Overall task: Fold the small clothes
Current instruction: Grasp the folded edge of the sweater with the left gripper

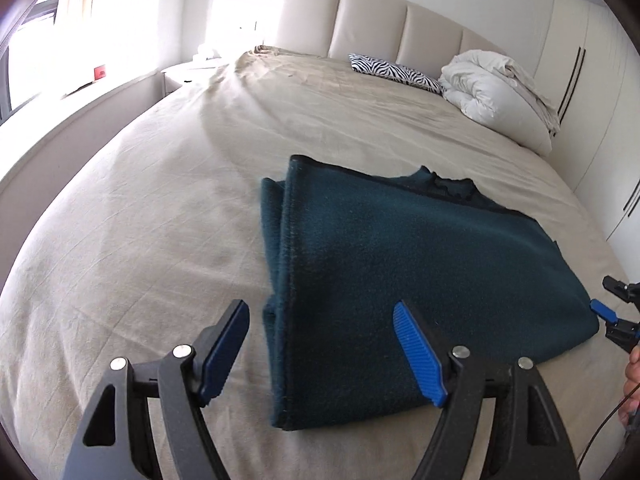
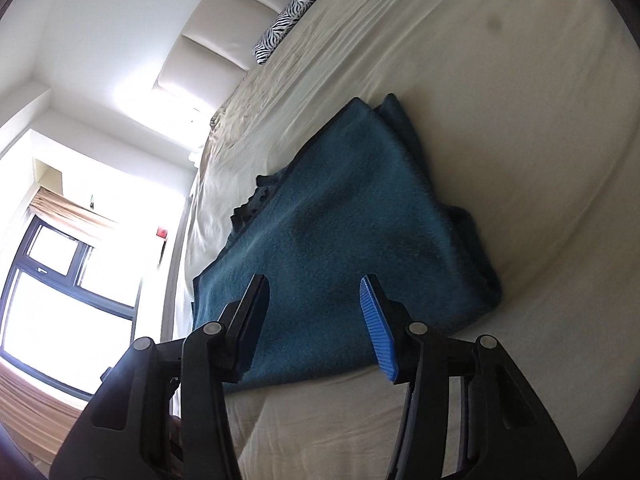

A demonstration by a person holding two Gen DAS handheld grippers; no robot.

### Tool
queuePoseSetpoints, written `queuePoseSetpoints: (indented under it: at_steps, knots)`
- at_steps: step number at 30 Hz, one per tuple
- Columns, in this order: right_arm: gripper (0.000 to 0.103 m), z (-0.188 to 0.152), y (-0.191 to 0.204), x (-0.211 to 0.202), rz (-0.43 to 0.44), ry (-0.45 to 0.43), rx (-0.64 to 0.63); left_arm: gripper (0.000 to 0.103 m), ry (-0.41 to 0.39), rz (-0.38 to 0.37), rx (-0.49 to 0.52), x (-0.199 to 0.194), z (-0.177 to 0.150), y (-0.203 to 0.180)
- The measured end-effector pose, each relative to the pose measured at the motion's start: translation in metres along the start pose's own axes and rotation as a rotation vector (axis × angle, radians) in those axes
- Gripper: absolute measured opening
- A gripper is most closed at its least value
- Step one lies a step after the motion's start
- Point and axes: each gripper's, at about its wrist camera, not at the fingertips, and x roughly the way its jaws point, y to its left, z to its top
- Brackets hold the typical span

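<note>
A dark teal fleece garment [image 1: 400, 264] lies folded into a thick rectangle on the beige bed sheet [image 1: 140, 220], its layered fold edge on the left in the left wrist view. My left gripper [image 1: 320, 312] hovers open over the near left corner with nothing between its pads. In the right wrist view the garment [image 2: 340, 220] stretches away from the camera. My right gripper [image 2: 314, 284] is open above its near edge and grips nothing. One of the right gripper's fingers [image 1: 602, 309] shows beside the garment's right corner.
A zebra-print pillow [image 1: 396, 72] and a bundled white duvet [image 1: 496, 84] lie by the padded headboard [image 1: 372, 20]. Wardrobe doors [image 1: 592, 100] stand along the bed's right side. A bright window [image 2: 60, 280] is on the other side. A hand [image 1: 632, 368] shows at the right edge.
</note>
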Motion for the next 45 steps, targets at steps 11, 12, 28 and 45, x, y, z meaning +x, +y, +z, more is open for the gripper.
queuePoseSetpoints:
  at_steps: [11, 12, 28, 45]
  knots:
    - [0.05, -0.027, 0.083, 0.087, 0.112, 0.217, -0.129, 0.076, 0.193, -0.271, -0.326, 0.046, 0.017, 0.076]
    - [0.05, -0.03, 0.089, 0.093, 0.12, 0.23, -0.137, 0.076, 0.211, -0.312, -0.352, 0.05, 0.018, 0.077]
    - [0.052, -0.045, 0.141, 0.176, 0.215, 0.401, -0.137, 0.076, 0.425, -0.602, -0.554, 0.084, 0.026, 0.086]
    - [0.052, -0.054, 0.153, 0.202, 0.226, 0.468, -0.139, 0.048, 0.475, -0.7, -0.631, 0.08, 0.009, 0.096]
